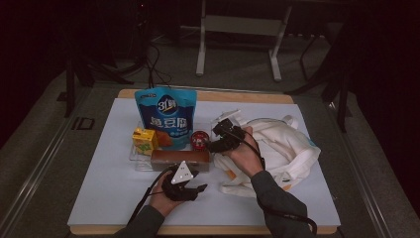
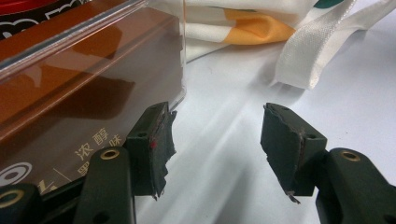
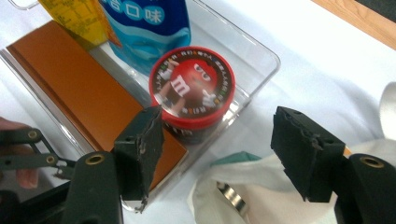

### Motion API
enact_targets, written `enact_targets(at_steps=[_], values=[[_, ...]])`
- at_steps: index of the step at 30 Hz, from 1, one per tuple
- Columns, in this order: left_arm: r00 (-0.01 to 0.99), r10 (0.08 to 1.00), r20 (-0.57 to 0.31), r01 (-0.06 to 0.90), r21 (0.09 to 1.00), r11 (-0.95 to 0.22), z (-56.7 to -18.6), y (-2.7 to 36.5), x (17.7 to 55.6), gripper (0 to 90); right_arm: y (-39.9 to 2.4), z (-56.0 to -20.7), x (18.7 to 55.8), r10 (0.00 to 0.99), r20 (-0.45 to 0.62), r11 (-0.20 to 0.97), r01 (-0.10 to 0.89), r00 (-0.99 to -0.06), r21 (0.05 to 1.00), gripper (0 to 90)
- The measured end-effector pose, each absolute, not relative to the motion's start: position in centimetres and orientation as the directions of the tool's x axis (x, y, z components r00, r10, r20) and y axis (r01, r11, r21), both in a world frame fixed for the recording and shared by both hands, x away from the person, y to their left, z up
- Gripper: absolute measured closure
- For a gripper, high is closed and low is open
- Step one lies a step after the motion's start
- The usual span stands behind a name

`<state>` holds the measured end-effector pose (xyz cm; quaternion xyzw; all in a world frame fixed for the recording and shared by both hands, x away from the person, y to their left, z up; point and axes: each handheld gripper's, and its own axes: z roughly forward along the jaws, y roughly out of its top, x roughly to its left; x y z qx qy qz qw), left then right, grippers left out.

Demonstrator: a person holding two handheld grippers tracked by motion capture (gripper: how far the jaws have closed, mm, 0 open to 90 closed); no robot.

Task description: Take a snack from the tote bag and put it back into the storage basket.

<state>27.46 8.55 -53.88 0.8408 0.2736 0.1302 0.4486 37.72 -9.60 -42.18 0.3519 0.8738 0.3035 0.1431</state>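
A dim lab or recording studio: a white-covered surface (image 1: 114, 198) stands on grey carpet, with cables (image 1: 153, 64) trailing on the floor and metal stand legs (image 1: 200, 54) at the far side.

Glossy brown box (image 2: 88, 70) in a clear plastic tray (image 3: 259, 56), shiny foil pouch (image 1: 166, 116), soft cloth bag (image 1: 280, 144) with satin straps, matt paper-covered wooden desk (image 1: 114, 183).

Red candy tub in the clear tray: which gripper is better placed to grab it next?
Right, probably. The right gripper is open and hangs just above the red candy tub in the clear tray. The left gripper, also open, sits low on the table by the brown box, off to one side.
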Motion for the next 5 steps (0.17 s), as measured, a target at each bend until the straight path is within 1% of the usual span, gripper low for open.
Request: enact_targets(at_steps=[5], values=[[0.816, 0.577, -0.029, 0.344, 0.826, -0.446, -53.89, 8.56, 27.48, 43.1, -10.67, -42.27, 37.54, 0.705, -0.033, 0.564, 0.532, -0.709, 0.631, 34.2]])
